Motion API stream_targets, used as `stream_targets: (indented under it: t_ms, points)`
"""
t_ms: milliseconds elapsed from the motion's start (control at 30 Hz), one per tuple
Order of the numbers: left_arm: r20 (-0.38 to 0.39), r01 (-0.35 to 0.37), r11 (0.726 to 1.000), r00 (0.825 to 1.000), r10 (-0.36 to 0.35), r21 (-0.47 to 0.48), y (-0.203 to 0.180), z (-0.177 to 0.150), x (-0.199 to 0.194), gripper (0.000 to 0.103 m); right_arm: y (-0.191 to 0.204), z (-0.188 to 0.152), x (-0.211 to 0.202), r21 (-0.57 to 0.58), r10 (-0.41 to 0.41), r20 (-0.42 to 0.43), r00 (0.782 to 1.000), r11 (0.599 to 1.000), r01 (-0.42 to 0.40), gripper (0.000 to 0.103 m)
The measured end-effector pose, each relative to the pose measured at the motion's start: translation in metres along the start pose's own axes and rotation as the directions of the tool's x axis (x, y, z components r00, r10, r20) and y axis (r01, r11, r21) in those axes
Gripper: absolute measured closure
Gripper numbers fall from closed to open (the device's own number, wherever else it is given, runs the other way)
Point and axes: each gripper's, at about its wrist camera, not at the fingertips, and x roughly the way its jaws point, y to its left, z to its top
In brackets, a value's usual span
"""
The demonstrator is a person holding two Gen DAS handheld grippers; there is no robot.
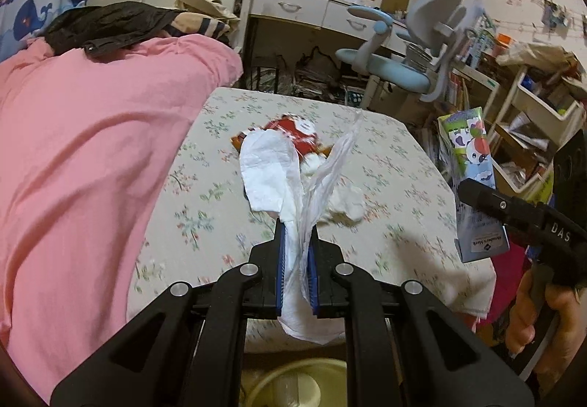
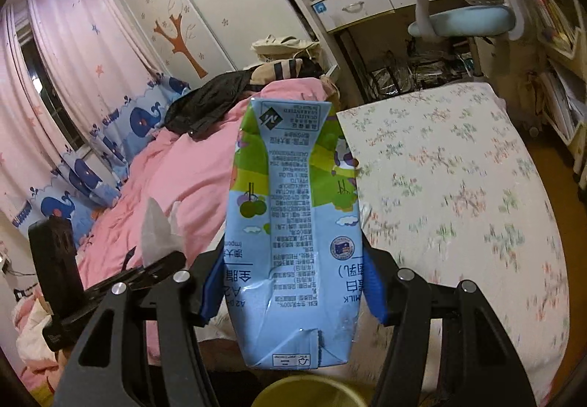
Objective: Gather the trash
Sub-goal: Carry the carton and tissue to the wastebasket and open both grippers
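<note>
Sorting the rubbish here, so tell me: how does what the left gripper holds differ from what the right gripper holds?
The left gripper pinches limp, crumpled white tissue with thin clear plastic; the right gripper clamps a stiff, printed blue-and-green milk carton. The tissue flops into loose flaps, while the carton keeps its boxy shape, though dented. The tissue needs nearly shut jaws; the carton holds them wide. Both are lifted clear of the flowered table.

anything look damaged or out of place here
Yes. The milk carton in the right gripper is dented and creased. A red wrapper and crumpled tissue lie loose on the flowered table.
</note>
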Motion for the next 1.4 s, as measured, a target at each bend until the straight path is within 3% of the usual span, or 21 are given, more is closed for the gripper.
stream_targets:
  t_ms: [233, 467, 700, 1033, 1233, 1400]
  points:
    - [-0.015, 0.014, 1.0, 1.0, -0.014, 0.005, -0.009, -0.026, -0.013, 0.093, 0.016, -0.056, -0.003, 0.016, 0.001, -0.099, 0.995, 1.0, 0.0, 0.043]
    - [-0.016, 0.01, 1.0, 1.0, -0.01, -0.013, -0.008, -0.04, -0.028, 0.093, 0.033, -0.106, 0.001, -0.006, -0.037, -0.226, 0.973, 0.999, 0.036, 0.043]
    - [-0.02, 0.015, 1.0, 1.0, -0.015, -0.019, -0.008, -0.05, -0.036, 0.093, 0.032, -0.145, 0.016, -0.023, -0.084, -0.343, 0.936, 0.996, 0.082, 0.043]
    - [-0.029, 0.018, 1.0, 0.999, -0.018, 0.001, -0.015, -0.065, -0.048, 0.093, 0.033, -0.176, 0.028, -0.07, -0.129, -0.472, 0.872, 0.992, 0.109, 0.042]
    - [-0.051, 0.025, 1.0, 0.998, -0.024, 0.017, -0.021, -0.074, -0.05, 0.093, 0.031, -0.169, 0.013, -0.055, -0.144, -0.409, 0.901, 0.99, 0.133, 0.038]
    - [-0.08, 0.027, 0.999, 0.996, -0.024, 0.03, -0.028, -0.084, -0.05, 0.093, 0.026, -0.154, -0.007, -0.015, -0.138, -0.3, 0.944, 0.99, 0.14, 0.034]
